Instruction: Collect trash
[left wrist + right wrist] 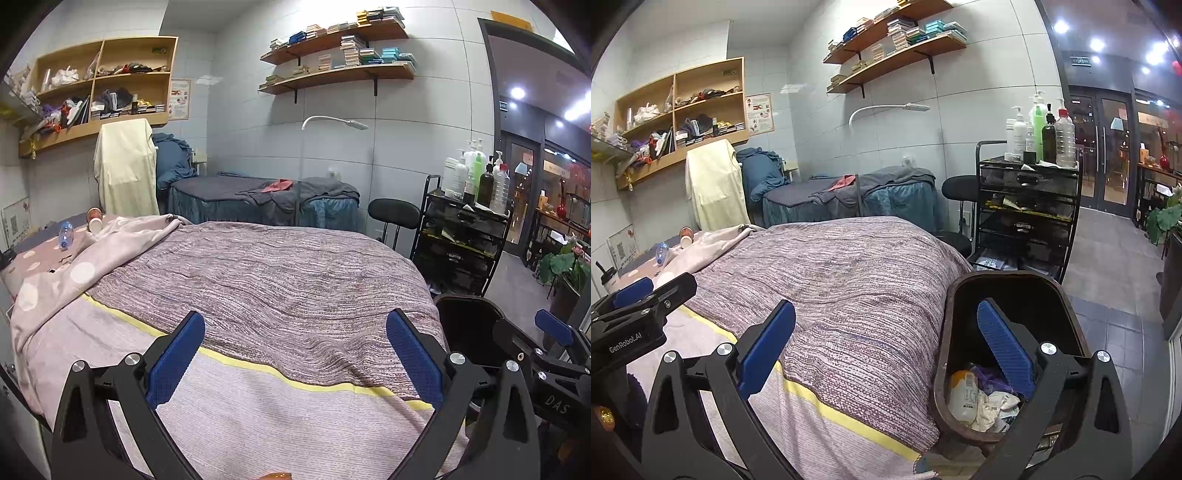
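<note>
Both my left hand-held gripper [295, 354] and right hand-held gripper [886, 347] released, empty. Next: plastic bottle [66, 234], paper cups [94, 219], frame's left; grip mid-body, carry to bin [1015, 284].

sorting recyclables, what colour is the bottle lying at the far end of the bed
Clear with a blue tint, the plastic bottle shows best in the left wrist view.

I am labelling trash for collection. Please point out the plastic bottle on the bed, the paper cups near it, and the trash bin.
plastic bottle [66, 235], left wrist view, its clear body.
paper cups [94, 220], left wrist view, cup side.
trash bin [943, 332], right wrist view, left rim.
</note>
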Demonstrator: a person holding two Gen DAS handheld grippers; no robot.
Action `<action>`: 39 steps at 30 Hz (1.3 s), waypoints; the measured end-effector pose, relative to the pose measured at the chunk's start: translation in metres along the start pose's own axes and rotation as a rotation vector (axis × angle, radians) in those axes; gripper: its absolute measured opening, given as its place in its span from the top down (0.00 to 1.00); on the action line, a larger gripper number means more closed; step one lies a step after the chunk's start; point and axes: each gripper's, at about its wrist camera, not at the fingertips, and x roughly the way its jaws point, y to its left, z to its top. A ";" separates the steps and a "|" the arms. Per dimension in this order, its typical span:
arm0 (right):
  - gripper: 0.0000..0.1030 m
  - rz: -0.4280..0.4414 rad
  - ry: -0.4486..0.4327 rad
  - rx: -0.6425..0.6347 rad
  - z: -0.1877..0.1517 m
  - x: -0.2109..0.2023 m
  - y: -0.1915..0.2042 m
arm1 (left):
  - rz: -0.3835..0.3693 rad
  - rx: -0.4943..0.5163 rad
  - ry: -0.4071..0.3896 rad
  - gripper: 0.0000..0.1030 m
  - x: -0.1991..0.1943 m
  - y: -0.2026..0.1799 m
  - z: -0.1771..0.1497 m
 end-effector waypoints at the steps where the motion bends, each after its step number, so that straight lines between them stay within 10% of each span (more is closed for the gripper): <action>1: 0.06 0.000 0.000 -0.001 0.000 0.000 0.000 | 0.000 0.000 0.000 0.06 0.000 0.000 0.000; 39: 0.06 -0.004 0.006 0.008 -0.002 0.001 -0.002 | -0.002 0.005 0.004 0.06 0.001 -0.001 0.000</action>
